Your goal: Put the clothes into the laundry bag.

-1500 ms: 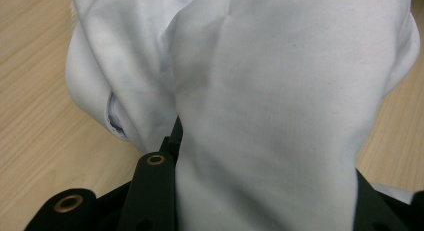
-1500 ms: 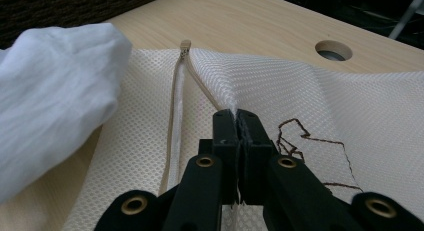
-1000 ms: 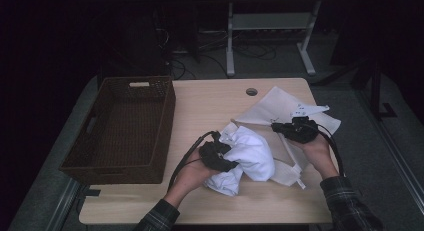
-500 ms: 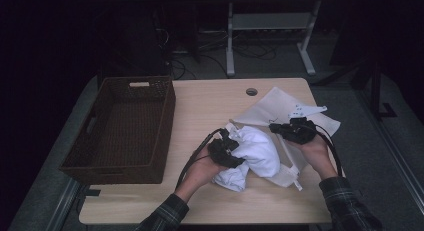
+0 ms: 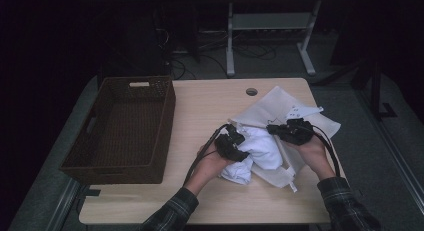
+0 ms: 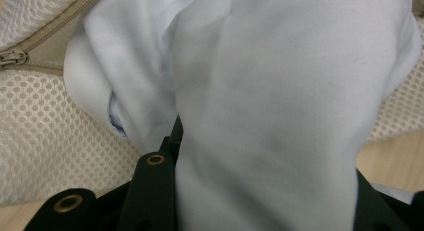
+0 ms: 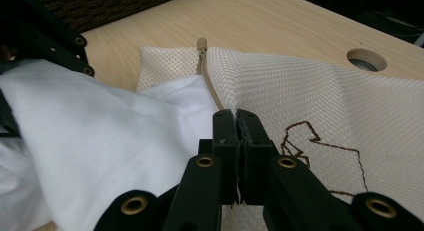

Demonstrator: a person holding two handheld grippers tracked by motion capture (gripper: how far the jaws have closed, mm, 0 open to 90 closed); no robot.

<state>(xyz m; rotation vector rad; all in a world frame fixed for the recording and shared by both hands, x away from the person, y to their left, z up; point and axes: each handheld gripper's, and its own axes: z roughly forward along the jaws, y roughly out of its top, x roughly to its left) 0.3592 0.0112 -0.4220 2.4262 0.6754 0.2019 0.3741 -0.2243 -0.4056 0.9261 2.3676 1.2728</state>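
We see a soft, smooth white cotton garment (image 6: 280,106) bunched thickly between the jaws of the left gripper (image 5: 231,145), which pinch it; the folds swell up over both jaws. Behind it lies a cream honeycomb-mesh laundry bag (image 7: 320,96) with a beige zipper (image 6: 15,57) and brown stitched embroidery (image 7: 305,138). The right gripper (image 7: 236,116) has its jaws pressed together on the bag's zippered edge, with the garment just left of them. A dark woven rectangular basket (image 5: 122,128) sits well apart on the pale wooden table (image 5: 200,101).

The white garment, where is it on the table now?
In the high view the white garment lies right of the brown basket, at the mesh bag mouth, held by the left gripper.
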